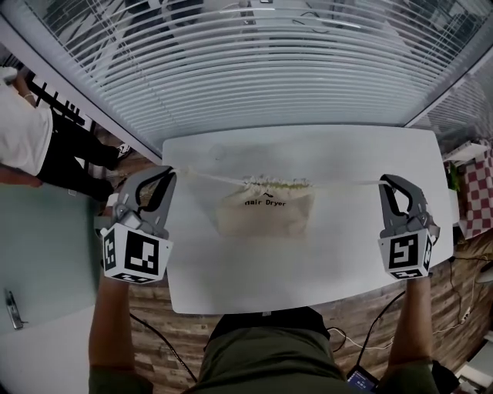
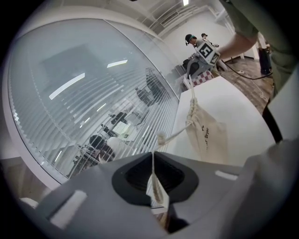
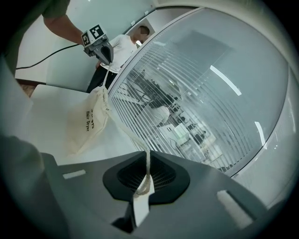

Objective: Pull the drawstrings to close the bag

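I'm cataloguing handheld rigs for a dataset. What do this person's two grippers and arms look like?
The left gripper and right gripper are both grey, with curved, loop-shaped jaws. Each carries a white cube printed with black square markers. A thin dark cable trails from the left gripper. The forearms are bare, and the short sleeves are olive green.

1 bag (image 1: 266, 213); 2 drawstrings (image 1: 208, 178); 2 hand-held grippers: left hand-held gripper (image 1: 170, 172), right hand-held gripper (image 1: 383, 183); 1 bench (image 1: 308, 269)
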`<state>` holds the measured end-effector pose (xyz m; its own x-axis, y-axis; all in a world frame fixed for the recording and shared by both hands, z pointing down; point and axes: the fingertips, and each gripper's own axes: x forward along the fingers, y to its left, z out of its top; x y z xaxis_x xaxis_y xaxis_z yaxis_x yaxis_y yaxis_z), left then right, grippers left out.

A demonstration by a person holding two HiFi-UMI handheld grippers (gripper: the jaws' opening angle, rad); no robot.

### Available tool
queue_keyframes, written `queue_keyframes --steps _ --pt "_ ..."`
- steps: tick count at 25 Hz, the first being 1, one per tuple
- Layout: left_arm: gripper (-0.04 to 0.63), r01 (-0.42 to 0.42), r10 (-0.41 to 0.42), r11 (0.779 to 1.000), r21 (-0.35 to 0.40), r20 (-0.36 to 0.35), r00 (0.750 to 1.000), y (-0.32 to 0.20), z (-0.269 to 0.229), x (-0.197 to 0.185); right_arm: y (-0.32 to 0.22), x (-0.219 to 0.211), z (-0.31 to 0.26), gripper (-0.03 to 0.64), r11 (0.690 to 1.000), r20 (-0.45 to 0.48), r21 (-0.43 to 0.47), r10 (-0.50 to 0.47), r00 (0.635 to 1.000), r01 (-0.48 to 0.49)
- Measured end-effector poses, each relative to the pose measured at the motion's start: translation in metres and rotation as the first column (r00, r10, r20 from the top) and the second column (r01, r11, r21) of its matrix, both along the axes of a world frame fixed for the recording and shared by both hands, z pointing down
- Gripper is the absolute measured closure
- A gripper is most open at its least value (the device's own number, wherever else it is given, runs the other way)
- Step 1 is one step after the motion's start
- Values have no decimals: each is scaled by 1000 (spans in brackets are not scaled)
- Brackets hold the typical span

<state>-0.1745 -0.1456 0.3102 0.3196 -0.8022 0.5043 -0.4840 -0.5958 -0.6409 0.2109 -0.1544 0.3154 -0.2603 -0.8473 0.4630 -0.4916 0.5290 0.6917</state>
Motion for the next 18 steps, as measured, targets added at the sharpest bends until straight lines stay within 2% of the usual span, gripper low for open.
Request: queue_keyframes --steps 10,18 --pt "583 -10 10 999 38 8 1000 0 -8 -1 2 -2 -9 601 999 1 43 5 1000 -5" --pt "581 -15 15 999 35 11 1000 -2 -14 4 2 4 -16 601 999 -6 40 11 1000 -11"
